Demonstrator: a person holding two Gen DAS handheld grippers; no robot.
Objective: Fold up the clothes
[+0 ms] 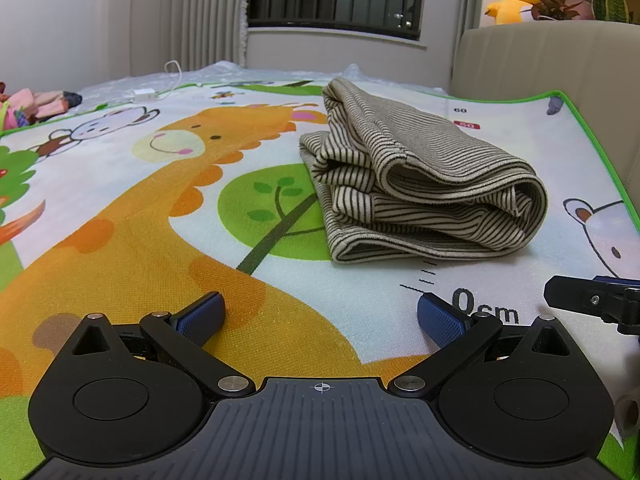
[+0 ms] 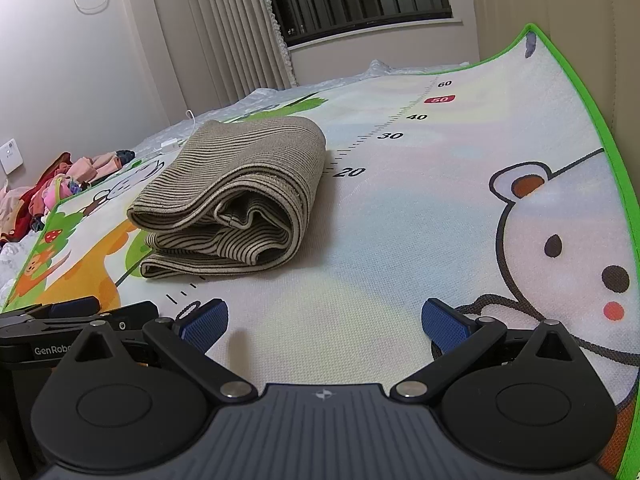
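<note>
Cartoon play mat (image 1: 120,248) with green border covers the bed. Striped garment (image 1: 420,184), folded into a thick bundle, lies on the mat beside the printed ruler scale (image 2: 404,128). Left gripper (image 1: 320,318): fingers spread wide, empty, garment ahead and slightly right, apart from it. Right gripper (image 2: 324,320): fingers likewise spread, empty, garment ahead-left, no contact. Loose clothes pile (image 2: 60,184) at far left edge.

Folded garment (image 1: 416,176) lies on play mat (image 1: 120,240), ahead of both claws; clothes pile (image 2: 52,192) far left, off the mat
</note>
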